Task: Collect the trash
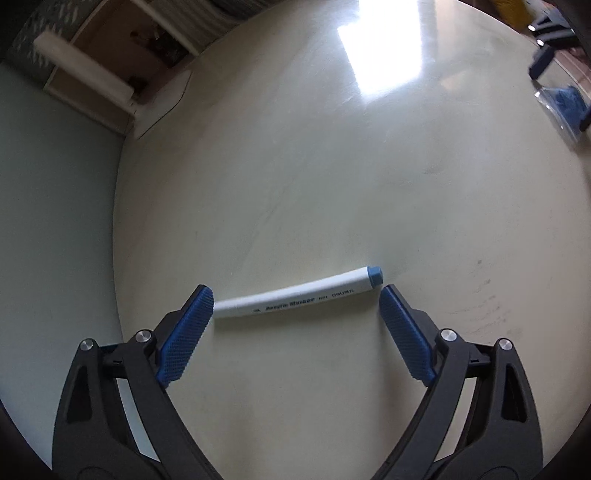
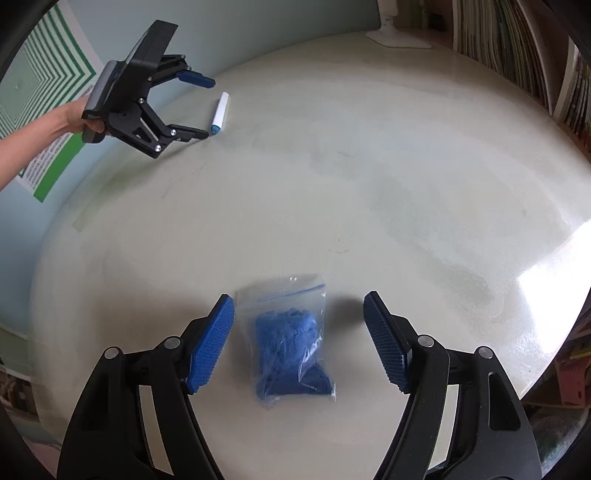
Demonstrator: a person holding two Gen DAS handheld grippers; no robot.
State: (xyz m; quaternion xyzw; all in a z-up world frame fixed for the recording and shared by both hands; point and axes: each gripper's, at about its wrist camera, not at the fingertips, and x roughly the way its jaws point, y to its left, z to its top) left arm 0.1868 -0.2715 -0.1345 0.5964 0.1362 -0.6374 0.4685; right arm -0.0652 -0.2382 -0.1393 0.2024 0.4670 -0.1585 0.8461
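Note:
A white marker (image 1: 317,290) with a blue cap lies on the round pale table (image 1: 332,166). It runs lengthwise across the gap of my left gripper (image 1: 294,287), which is open wide, its blue pads just off the marker's two ends. The right wrist view shows the same left gripper (image 2: 207,109) hovering over the marker (image 2: 219,112), held by a person's hand (image 2: 74,114). A clear zip bag of crumpled blue material (image 2: 291,343) rests flat on the table between the fingers of my right gripper (image 2: 299,295), which is open with neither pad touching it. The bag (image 1: 565,101) also shows at the left wrist view's far right edge.
A white lamp base (image 2: 399,37) stands at the table's far edge. Stacked books or magazines (image 2: 498,33) fill shelves behind and to the right. A green-striped poster (image 2: 40,74) hangs at the left. Beyond the table's left rim are a wooden shelf (image 1: 122,48) and a white roll (image 1: 81,66).

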